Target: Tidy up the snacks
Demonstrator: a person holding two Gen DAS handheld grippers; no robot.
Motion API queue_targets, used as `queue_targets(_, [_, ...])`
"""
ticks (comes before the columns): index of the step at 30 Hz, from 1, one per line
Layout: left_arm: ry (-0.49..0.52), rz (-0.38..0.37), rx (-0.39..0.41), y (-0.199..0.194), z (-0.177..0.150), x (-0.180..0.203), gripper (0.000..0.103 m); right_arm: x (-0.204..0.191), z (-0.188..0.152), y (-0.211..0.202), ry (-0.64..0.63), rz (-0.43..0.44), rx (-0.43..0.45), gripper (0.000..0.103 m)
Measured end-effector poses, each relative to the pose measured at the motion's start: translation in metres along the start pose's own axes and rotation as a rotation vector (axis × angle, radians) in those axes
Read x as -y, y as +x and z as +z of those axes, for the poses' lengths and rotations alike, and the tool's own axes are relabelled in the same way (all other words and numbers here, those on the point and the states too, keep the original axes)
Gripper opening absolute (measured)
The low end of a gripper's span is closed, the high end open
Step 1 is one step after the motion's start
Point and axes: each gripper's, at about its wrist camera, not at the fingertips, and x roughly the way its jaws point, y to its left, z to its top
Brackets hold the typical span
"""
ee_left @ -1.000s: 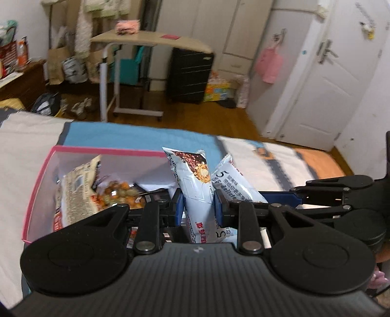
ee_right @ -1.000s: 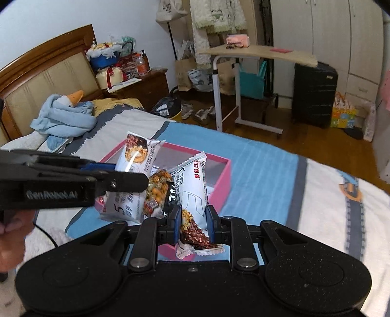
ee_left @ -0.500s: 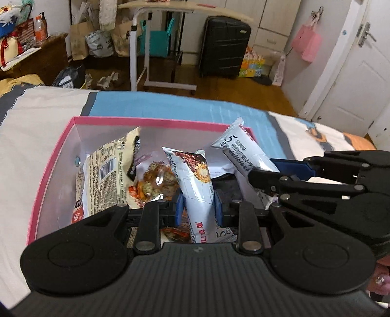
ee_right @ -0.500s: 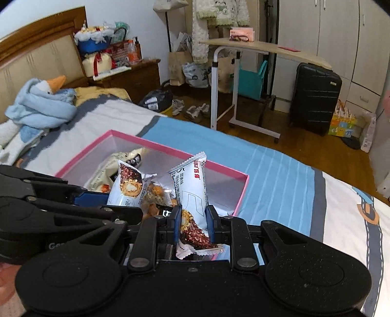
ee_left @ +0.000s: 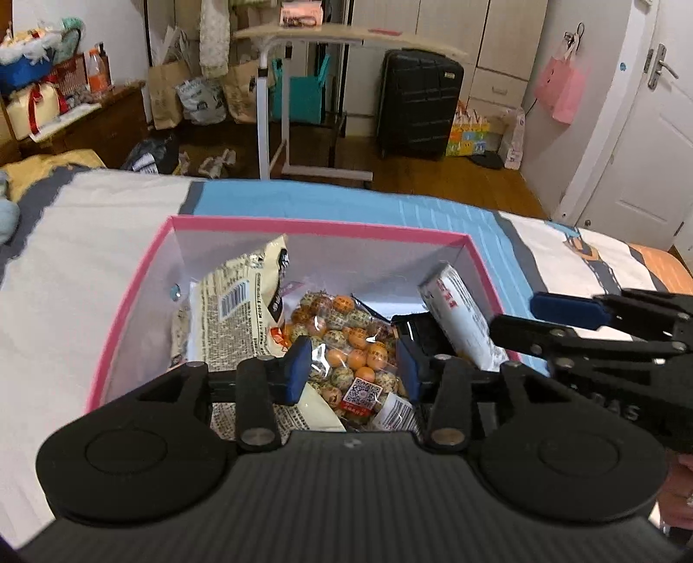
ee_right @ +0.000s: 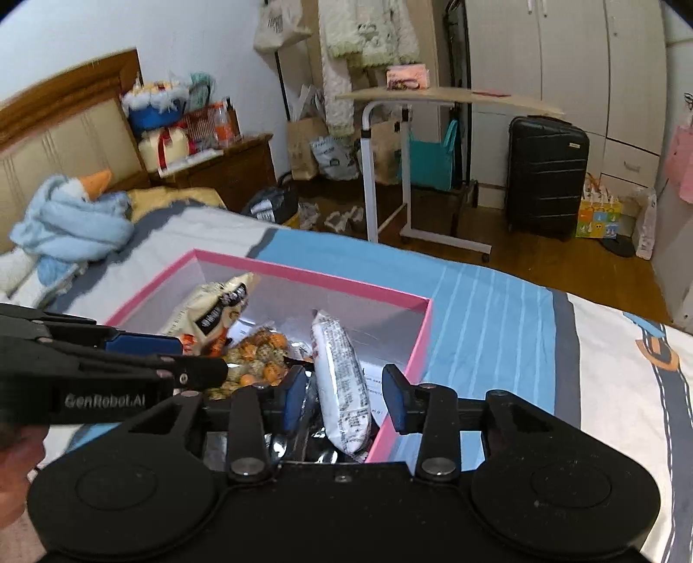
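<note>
Both white snack packets have dropped from the grippers: one white packet lies in the pink box; left gripper and right gripper are opening, empty.

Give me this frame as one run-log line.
stage: release | left gripper: opening, empty | right gripper: opening, white packet loose between | pink box: snacks inside

A bedroom with a brown wooden plank floor and white walls. A white-framed rolling desk with a pale wood top stands beside a black hard-shell suitcase before cream wardrobe doors. A white panelled door is at right; a padded wooden headboard at left.
</note>
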Motion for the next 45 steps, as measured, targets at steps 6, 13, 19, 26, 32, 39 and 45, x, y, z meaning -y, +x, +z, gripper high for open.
queue_targets(6, [-0.02, -0.035, 0.049, -0.039, -0.003, 0.007, 0.049, -0.005, -0.01, -0.048, -0.023, -0.032, 0.072, 0.049])
queue_targets(13, [0.019, -0.038, 0.093, -0.086, -0.012, 0.025, 0.057, -0.007, -0.022, -0.103, -0.016, -0.082, 0.091, 0.05])
queue_targets(19, [0.061, -0.061, 0.113, -0.121, -0.027, 0.042, 0.063, 0.001, -0.037, -0.144, 0.024, -0.124, 0.119, 0.053])
queue_targets(26, [0.081, -0.061, 0.125, -0.146, -0.047, 0.058, 0.066, 0.012, -0.06, -0.17, 0.084, -0.189, 0.126, 0.059])
queue_targets(32, [0.09, -0.051, 0.119, -0.152, -0.06, 0.068, 0.066, 0.015, -0.073, -0.184, 0.092, -0.223, 0.125, 0.062])
queue_targets(39, [0.096, -0.022, 0.128, -0.153, -0.075, 0.078, 0.068, 0.014, -0.081, -0.198, 0.094, -0.28, 0.137, 0.079])
queue_targets(45, [0.113, 0.034, 0.162, -0.151, -0.084, 0.083, 0.085, 0.009, -0.089, -0.203, 0.089, -0.346, 0.138, 0.092])
